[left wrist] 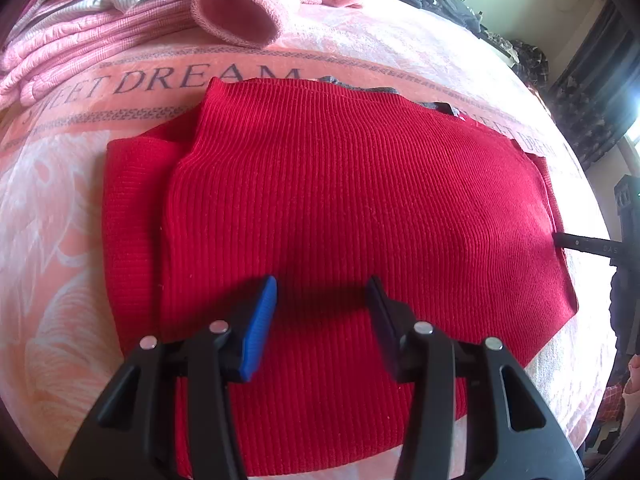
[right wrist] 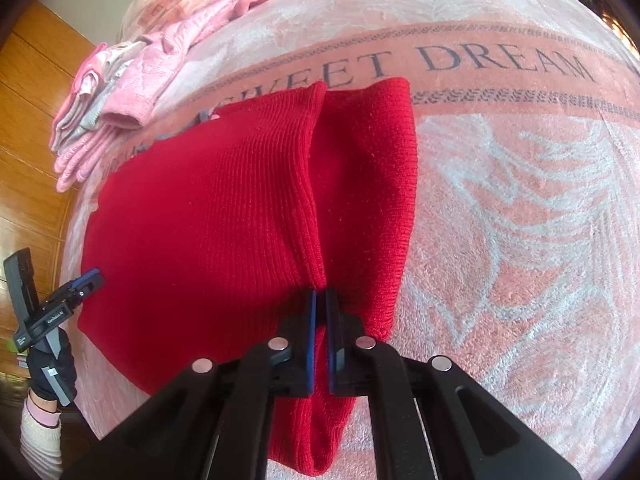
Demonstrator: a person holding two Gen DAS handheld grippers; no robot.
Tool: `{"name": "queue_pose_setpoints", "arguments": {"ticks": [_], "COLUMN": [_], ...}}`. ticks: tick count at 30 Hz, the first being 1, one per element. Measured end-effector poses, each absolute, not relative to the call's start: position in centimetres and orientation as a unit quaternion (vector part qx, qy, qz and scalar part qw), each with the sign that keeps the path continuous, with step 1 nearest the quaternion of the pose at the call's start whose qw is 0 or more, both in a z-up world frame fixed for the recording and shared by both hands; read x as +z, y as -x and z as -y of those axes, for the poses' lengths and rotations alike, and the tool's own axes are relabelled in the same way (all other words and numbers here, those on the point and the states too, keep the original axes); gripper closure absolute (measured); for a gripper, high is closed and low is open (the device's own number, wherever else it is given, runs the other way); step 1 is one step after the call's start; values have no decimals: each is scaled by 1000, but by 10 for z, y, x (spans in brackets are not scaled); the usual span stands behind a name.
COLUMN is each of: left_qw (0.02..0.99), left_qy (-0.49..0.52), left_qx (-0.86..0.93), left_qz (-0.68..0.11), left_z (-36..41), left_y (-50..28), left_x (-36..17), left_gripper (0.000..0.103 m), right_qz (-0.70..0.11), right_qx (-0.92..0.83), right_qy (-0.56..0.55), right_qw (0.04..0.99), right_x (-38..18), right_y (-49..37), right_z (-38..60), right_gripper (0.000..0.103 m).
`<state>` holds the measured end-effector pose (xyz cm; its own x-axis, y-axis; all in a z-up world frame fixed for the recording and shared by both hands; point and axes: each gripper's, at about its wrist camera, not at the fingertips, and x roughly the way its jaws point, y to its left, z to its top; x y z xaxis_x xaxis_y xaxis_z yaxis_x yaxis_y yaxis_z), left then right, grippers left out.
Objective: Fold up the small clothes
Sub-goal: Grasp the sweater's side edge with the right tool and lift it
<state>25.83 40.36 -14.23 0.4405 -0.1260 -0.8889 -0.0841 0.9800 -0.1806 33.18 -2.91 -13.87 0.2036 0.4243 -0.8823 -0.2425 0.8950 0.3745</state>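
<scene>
A red ribbed sweater [left wrist: 340, 208] lies flat on a pink blanket [left wrist: 60, 248] printed with "SWEET DREAM", roughly mid-blanket, its far hem just short of the lettered band. Its near end runs out of both views behind the grippers, so its whole outline cannot be made out; what shows is wider than deep from the left wrist camera, ribs running from the near side toward the lettering. One side panel is folded over the body, leaving a raised edge and a narrower strip of red [right wrist: 372, 184] beside it. Something dark grey [left wrist: 384, 94] peeks from under the far hem; too little shows to say what it is. The left gripper [left wrist: 322, 312] hovers over the near part of the sweater with its jaws apart, nothing between the blue pads [left wrist: 260, 320]. The right gripper [right wrist: 321, 320] is closed tight on the folded edge of the sweater, red knit bunched between its pads. In the right wrist view the left gripper [right wrist: 86, 280] appears small at the sweater's side edge, held by a dark-gloved hand [right wrist: 52, 364] with a pale sleeve cut off by the frame. A pile of pink and grey clothes [left wrist: 100, 28] sits toward the blanket's far edge, well apart from the sweater.
</scene>
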Motion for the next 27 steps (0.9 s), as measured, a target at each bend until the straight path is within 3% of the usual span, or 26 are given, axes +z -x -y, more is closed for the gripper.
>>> {"name": "queue_pose_setpoints", "arguments": {"ticks": [3, 4, 6, 7, 8, 21, 24, 27], "left_qw": [843, 842, 841, 841, 841, 845, 837, 837], "left_qy": [95, 96, 99, 101, 104, 98, 104, 114], "left_qx": [-10, -10, -9, -9, -10, -29, -26, -29], "left_qz": [-529, -530, -532, -532, -530, -525, -536, -535], "left_z": [-402, -402, -403, -402, -403, -393, -397, -401], "left_y": [-259, -259, -259, -258, -256, -255, -258, -258], "left_x": [-143, -142, -138, -136, -133, -127, -138, -142], "left_gripper": [56, 56, 56, 55, 54, 51, 51, 51], "right_qz": [-594, -590, -579, -570, -564, -602, -595, -591], "right_qx": [218, 222, 228, 230, 227, 256, 256, 248], "right_qy": [-74, -77, -88, -97, -100, -171, -169, -174], "right_qw": [771, 773, 778, 783, 788, 736, 743, 747], "right_x": [-137, -133, -123, -117, -112, -151, -150, -151], "right_y": [-333, -331, -328, -325, -322, -333, -338, -342], "right_z": [28, 28, 29, 35, 39, 55, 47, 42], "right_gripper": [98, 91, 65, 42, 35, 33, 41, 64]}}
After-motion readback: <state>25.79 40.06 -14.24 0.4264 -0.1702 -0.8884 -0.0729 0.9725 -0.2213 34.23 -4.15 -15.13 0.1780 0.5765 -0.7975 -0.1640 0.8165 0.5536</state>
